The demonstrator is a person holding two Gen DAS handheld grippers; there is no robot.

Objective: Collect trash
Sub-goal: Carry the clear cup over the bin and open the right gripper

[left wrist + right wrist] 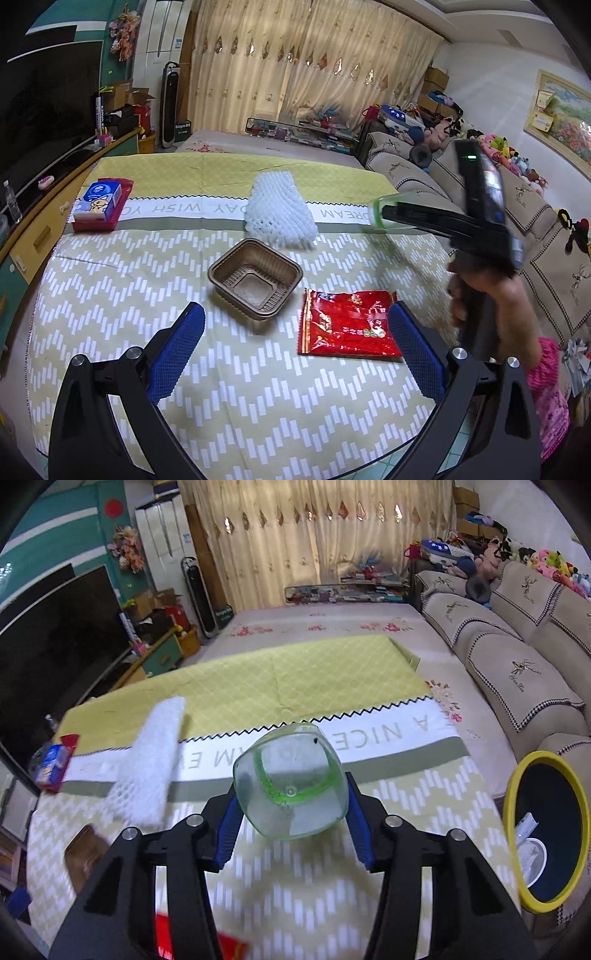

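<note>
OK, left wrist view: left gripper (295,332) jaws spread wide, nothing between them, over the tablecloth (110,295). Ahead lie a brown plastic tray (255,277), a red snack wrapper (347,322) by the right pad, and white foam fruit netting (279,210) further back. Tissue pack (99,204) at far left.

Right wrist view: right gripper (291,805) clamped on a clear plastic cup with green rim (291,779), lifted off the cloth. Yellow-rimmed trash bin (550,830) sits to the right, well apart.
</note>
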